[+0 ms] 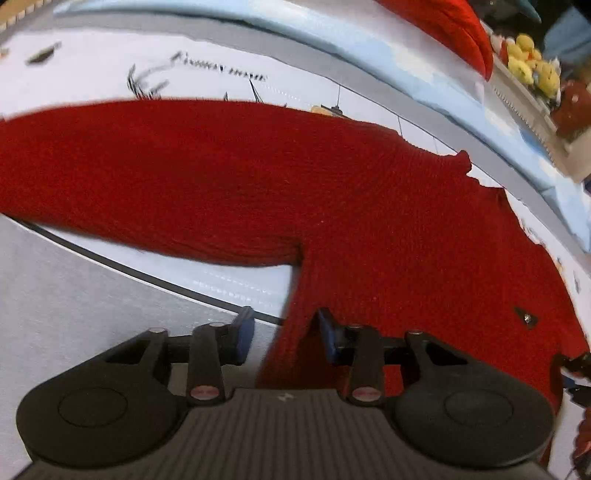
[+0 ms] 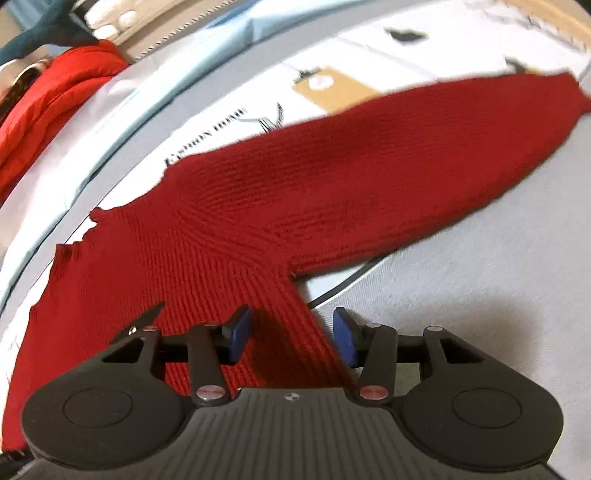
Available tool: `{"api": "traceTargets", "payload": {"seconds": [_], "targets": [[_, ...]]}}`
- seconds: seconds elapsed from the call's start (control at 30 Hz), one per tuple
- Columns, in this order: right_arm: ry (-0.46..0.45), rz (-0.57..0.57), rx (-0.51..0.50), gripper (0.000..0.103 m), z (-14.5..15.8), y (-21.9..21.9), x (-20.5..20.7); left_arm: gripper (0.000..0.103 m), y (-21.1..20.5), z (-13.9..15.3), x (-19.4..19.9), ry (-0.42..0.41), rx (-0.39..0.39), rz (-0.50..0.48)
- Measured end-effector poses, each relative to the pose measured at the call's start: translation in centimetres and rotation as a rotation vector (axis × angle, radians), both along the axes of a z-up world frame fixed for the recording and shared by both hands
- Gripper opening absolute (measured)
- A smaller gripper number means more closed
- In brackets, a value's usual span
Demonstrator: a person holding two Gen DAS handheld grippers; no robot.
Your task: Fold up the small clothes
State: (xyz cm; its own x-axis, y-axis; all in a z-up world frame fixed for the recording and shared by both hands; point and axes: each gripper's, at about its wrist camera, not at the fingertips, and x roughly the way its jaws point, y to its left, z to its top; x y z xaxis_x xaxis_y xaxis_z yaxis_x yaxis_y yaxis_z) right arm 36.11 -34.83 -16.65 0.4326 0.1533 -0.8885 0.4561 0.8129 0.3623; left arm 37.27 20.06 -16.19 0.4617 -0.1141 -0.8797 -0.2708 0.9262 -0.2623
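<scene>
I see a white printed sheet [image 1: 303, 92] with black lettering [image 1: 221, 70] over a grey surface [image 1: 74, 295]. Beyond it lie a bright red cloth [image 1: 450, 26], yellow plush toys [image 1: 528, 62] and a brown tag print [image 2: 336, 88].

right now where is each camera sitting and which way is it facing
Left wrist: sits on the left gripper, looks down along its blue fingers at the red sweater, side edge between them, one sleeve out left.
Right wrist: sits on the right gripper, looks down at the other side edge, sleeve out right.
Shared: the sweater and the printed bedsheet; no hand shows.
</scene>
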Motion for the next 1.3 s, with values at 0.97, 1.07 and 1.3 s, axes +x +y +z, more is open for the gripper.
{"api": "traceTargets", "payload": {"seconds": [0.97, 1.07, 1.3], "targets": [[-0.008, 0.226, -0.044, 0.026, 0.5, -2.5, -3.1, 0.015, -3.6, 1.0, -3.0, 0.143, 0.078, -0.267], [0.083, 0.243, -0.042, 0.036, 1.2, -3.3, -7.0, 0.016, -3.6, 1.2, -6.0, 0.18, 0.09, -0.302], [0.174, 0.295, -0.04, 0.036, 2.3, -4.9, -15.5, 0.017, -4.0, 1.0, -13.8, 0.284, 0.124, -0.378]]}}
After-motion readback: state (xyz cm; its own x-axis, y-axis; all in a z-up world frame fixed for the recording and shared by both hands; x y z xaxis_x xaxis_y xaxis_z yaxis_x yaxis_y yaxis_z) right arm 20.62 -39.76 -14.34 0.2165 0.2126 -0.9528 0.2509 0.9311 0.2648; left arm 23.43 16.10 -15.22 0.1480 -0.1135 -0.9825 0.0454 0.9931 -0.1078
